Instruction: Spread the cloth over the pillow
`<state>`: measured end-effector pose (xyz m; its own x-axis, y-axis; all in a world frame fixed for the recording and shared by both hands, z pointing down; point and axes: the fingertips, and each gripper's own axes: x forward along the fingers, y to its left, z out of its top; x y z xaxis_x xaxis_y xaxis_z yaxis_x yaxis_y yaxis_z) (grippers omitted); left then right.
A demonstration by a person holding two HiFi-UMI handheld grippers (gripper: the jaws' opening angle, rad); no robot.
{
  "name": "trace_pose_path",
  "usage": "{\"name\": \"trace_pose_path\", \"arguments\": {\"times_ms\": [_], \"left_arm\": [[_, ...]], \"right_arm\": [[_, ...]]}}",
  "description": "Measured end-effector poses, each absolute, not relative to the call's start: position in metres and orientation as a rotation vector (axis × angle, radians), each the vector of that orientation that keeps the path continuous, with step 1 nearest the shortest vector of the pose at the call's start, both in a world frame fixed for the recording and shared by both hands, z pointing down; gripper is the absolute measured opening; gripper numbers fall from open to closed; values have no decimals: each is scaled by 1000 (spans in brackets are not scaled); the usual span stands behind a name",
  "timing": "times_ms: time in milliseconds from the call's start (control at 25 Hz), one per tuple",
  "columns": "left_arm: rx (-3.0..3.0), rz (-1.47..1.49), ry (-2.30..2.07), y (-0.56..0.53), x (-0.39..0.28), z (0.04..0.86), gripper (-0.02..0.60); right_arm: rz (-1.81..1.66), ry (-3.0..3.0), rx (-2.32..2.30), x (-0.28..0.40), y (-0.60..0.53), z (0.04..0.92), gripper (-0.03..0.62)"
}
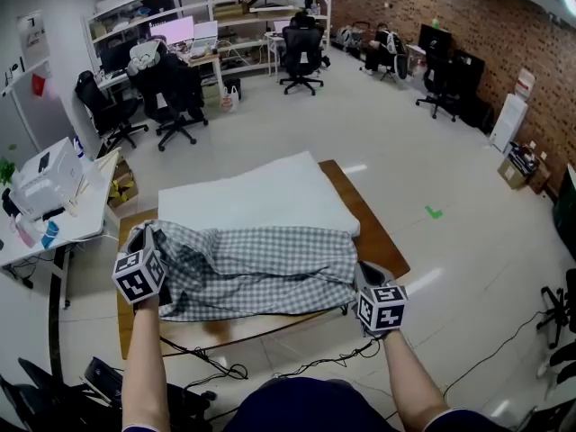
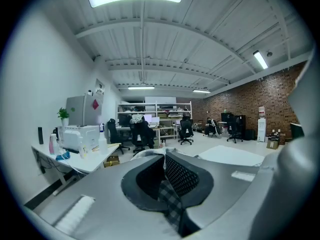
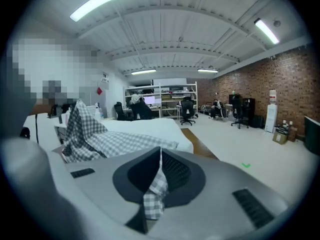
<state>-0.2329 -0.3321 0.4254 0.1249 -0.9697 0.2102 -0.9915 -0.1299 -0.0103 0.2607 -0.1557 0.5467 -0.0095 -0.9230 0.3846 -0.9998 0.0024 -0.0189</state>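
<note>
Left gripper view: L gripper (image 2: 165,171) jaws are pressed together on a fold of the checked cloth (image 2: 171,198), w/ fabric trailing down btwn them. Right gripper view: R gripper (image 3: 160,166) jaws are likewise closed, pinching a cloth edge that hangs below. Head view: both forearms (image 1: 144,367) reach fwd, grippers at the near edge of the wooden surface (image 1: 385,246). L is at the cloth's near-left corner, fabric bunched up there; R is at the near-right corner. The cloth lies rumpled along the near side of the white pillow (image 1: 261,192); the rest of the pillow is uncovered.
</note>
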Motion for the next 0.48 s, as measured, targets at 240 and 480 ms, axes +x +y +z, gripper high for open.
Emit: {"name": "trace_pose_path", "arguments": {"times_ms": [240, 480], "left_arm": [[2276, 277, -1942, -333, -225, 437, 11], [2271, 302, -1919, -328, -224, 447, 11]], "right_arm": [[558, -1997, 2003, 248, -157, 593, 213], [674, -1938, 1964, 240, -162, 636, 287]]}}
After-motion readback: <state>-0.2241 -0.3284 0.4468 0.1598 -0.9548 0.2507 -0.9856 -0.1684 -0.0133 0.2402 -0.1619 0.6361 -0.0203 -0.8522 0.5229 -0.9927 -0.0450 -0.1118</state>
